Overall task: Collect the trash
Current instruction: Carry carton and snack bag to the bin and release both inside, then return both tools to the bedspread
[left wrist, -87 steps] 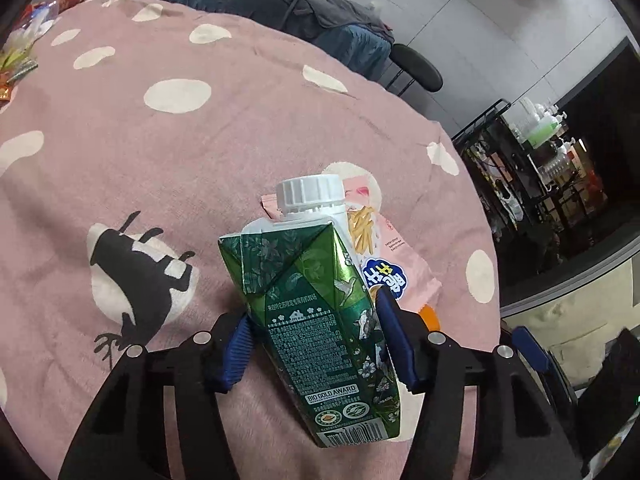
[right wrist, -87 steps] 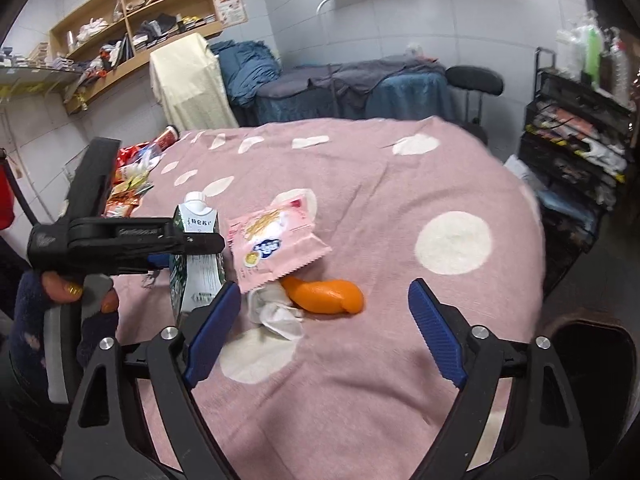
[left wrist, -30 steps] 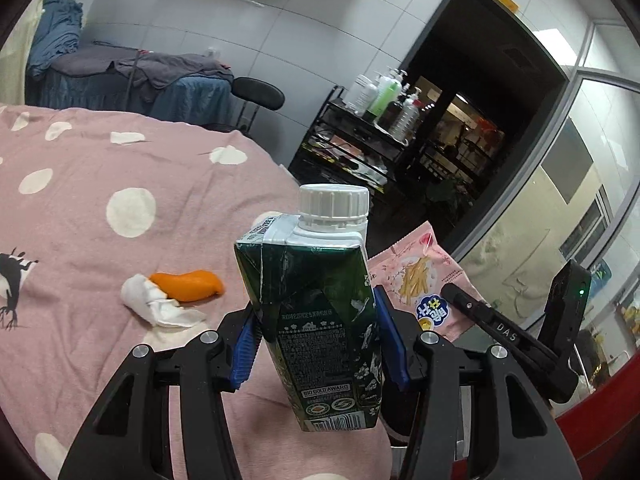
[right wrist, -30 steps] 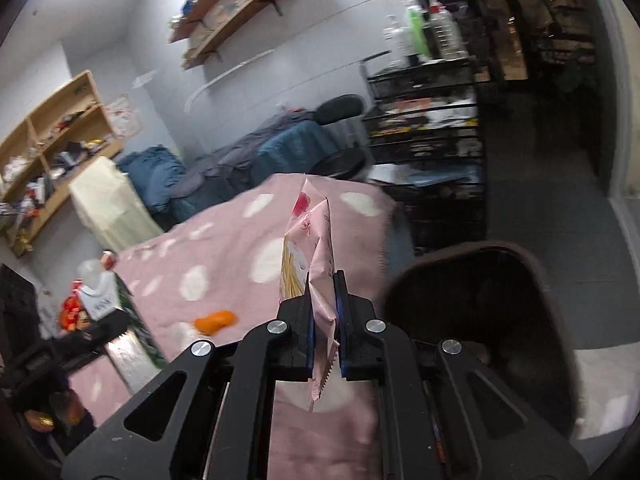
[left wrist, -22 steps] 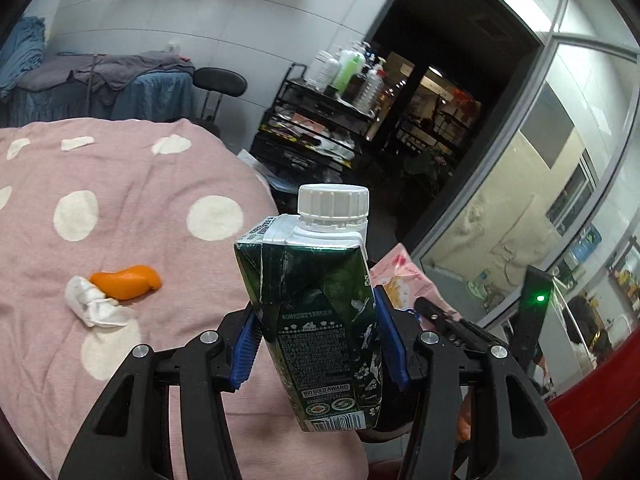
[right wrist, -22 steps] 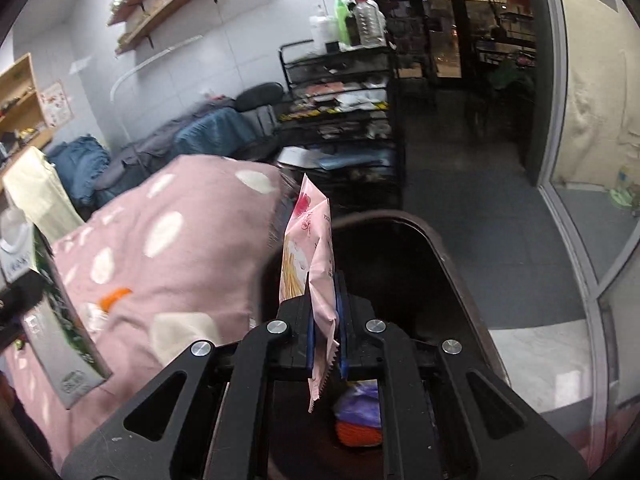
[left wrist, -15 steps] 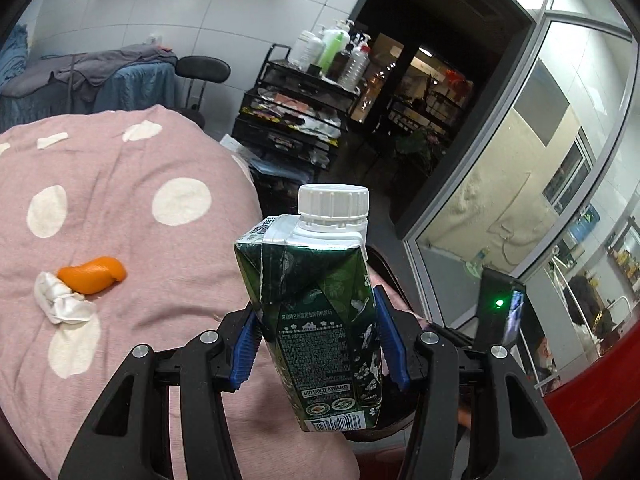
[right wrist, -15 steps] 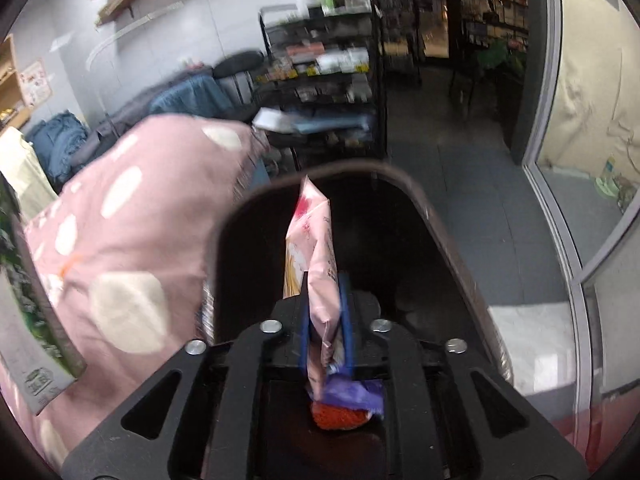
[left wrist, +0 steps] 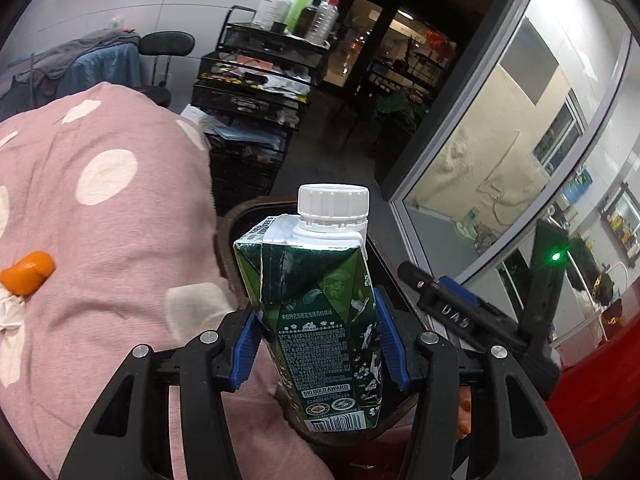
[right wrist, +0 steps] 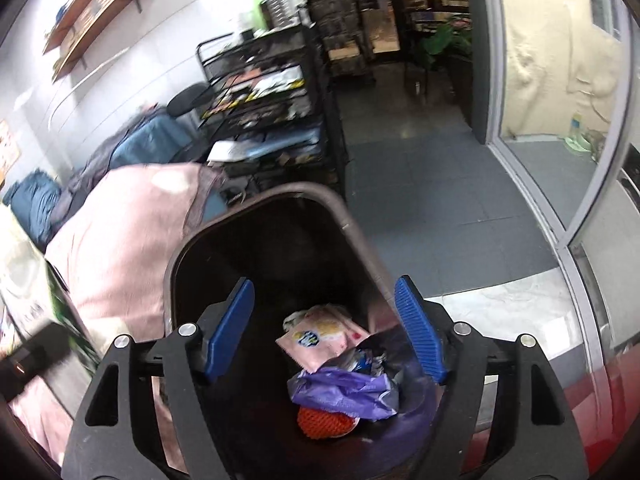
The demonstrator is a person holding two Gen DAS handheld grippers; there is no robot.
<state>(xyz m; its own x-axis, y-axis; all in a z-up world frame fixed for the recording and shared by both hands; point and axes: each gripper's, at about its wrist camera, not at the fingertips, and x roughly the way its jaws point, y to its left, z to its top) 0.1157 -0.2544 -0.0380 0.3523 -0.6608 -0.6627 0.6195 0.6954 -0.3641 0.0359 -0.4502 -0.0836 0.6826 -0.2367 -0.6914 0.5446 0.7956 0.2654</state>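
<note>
Two blue pads of the left gripper (left wrist: 316,342) pinch the stiff, probably light green carton (left wrist: 316,320) mid-body at centre frame, while the right gripper (right wrist: 324,330), jaws just spread and empty, hangs over the bin (right wrist: 340,208) and the limp pink wrapper (right wrist: 324,338) inside.

I have the left gripper (left wrist: 316,350) clamped on a green carton (left wrist: 316,312) with a white screw cap (left wrist: 333,204); both blue pads (left wrist: 390,344) press its sides and it stands upright between them. Just behind the carton I see the brown rim of the bin (left wrist: 240,216), tucked against the right edge of the bed with its pink spotted cover (left wrist: 100,220). An orange peel (left wrist: 26,272) lies far left on the cover, touching a white tissue (left wrist: 10,312). The right gripper (left wrist: 480,320) sits just right of the carton, a green light on it. A black rack (left wrist: 256,92) stands beyond.
</note>
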